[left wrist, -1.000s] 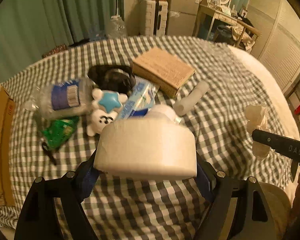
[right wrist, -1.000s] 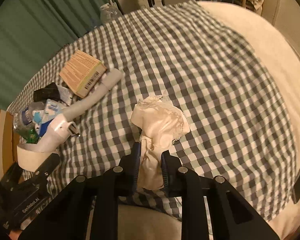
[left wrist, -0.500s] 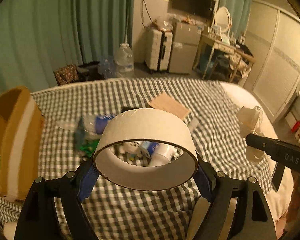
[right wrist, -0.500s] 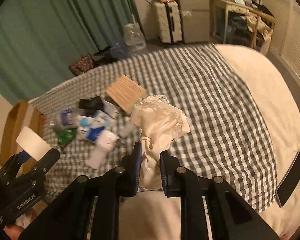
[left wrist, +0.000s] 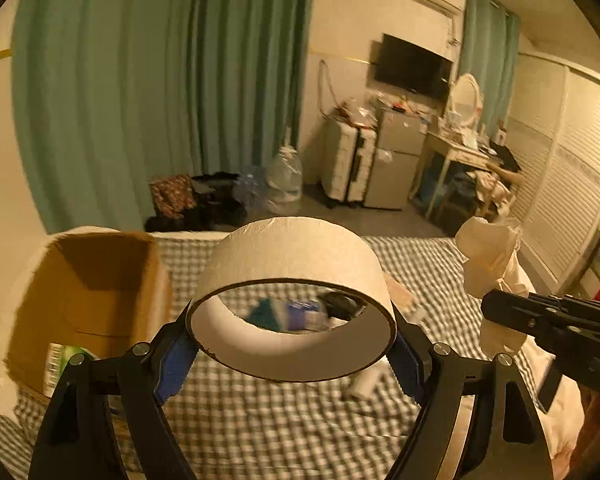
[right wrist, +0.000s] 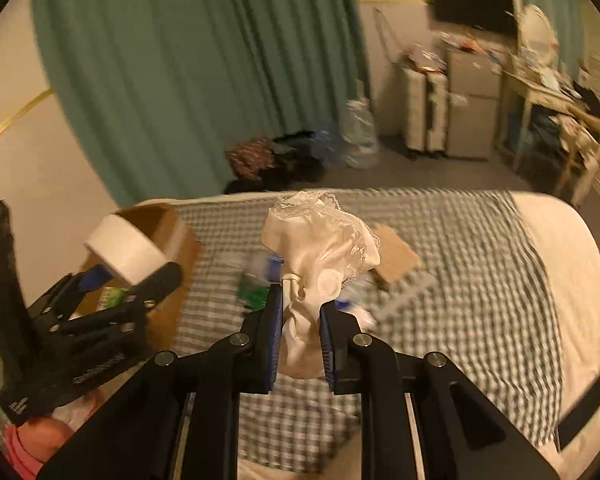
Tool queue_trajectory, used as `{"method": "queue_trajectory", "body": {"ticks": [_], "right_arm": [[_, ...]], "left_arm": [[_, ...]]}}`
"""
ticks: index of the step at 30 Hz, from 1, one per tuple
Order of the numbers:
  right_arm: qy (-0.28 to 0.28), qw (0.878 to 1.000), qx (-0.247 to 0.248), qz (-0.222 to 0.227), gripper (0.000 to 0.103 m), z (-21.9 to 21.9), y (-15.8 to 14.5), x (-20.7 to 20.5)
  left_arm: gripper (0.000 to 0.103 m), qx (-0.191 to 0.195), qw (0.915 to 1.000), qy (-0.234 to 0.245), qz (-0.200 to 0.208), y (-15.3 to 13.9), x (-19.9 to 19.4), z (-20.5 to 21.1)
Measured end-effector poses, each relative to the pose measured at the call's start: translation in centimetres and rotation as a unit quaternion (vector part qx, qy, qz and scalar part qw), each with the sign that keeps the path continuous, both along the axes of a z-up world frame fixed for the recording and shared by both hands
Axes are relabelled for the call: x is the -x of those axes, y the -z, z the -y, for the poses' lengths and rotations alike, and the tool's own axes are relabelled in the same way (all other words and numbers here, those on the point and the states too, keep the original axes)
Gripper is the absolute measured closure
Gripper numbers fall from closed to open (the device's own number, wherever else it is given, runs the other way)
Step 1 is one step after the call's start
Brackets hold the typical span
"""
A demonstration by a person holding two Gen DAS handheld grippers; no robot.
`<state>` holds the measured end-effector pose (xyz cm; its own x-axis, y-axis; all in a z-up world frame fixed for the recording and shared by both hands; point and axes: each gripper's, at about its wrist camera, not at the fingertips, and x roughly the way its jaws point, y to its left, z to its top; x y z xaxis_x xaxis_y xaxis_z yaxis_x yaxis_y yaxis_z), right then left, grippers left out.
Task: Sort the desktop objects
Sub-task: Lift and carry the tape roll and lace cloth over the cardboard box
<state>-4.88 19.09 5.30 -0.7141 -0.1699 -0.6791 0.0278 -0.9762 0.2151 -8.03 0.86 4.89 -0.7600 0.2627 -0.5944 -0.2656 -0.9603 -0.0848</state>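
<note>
My left gripper (left wrist: 292,344) is shut on a wide white tape roll (left wrist: 296,256), held high above the checked bedspread (left wrist: 280,416). The same tape roll (right wrist: 122,248) and left gripper (right wrist: 132,280) show at the left of the right wrist view, in front of an open cardboard box (right wrist: 180,248). My right gripper (right wrist: 300,320) is shut on a crumpled cream cloth with lace trim (right wrist: 320,248), also lifted off the bed; that cloth (left wrist: 488,256) hangs at the right of the left wrist view. The pile of small objects (left wrist: 292,312) lies blurred on the bedspread below.
The cardboard box (left wrist: 88,292) stands at the bed's left edge with a green-and-white package (left wrist: 60,360) inside. A brown book (right wrist: 392,256) and a white tube (left wrist: 364,384) lie on the bedspread. A dark flat object (right wrist: 580,412) rests at the right. Curtains, suitcases and a desk stand beyond.
Both grippers have risen from the bed with the tape roll and the cloth still held. The views have tilted up, the cardboard box has come into view, and the pile has dropped lower.
</note>
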Motion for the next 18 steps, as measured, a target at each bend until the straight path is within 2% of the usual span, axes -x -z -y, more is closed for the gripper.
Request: {"method": "queue_trajectory", "body": {"ticks": [5,9,14,18], "right_arm": [[-0.066,0.998,0.003,-0.014,0.086,6.0,-2.0,2.4],[-0.130,0.991,0.009,-0.014,0.086,12.0,-2.3,5.0],[-0.193,0.981,0.018,0.009,0.086,18.3,-0.5,8.5],[-0.222,0.974,0.019,0.031,0.086,21.4,1.3,11.2]], "left_arm": [[0.018,0.006,0.9986,-0.051,-0.011,-1.1,1.1,6.0],[0.018,0.017,0.9955,-0.093,-0.010,-0.9,2.4,10.5],[0.018,0.022,0.9898,-0.140,0.010,1.1,4.0,16.0],[0.018,0.016,0.9848,-0.167,0.044,4.0,5.3,19.3]]}}
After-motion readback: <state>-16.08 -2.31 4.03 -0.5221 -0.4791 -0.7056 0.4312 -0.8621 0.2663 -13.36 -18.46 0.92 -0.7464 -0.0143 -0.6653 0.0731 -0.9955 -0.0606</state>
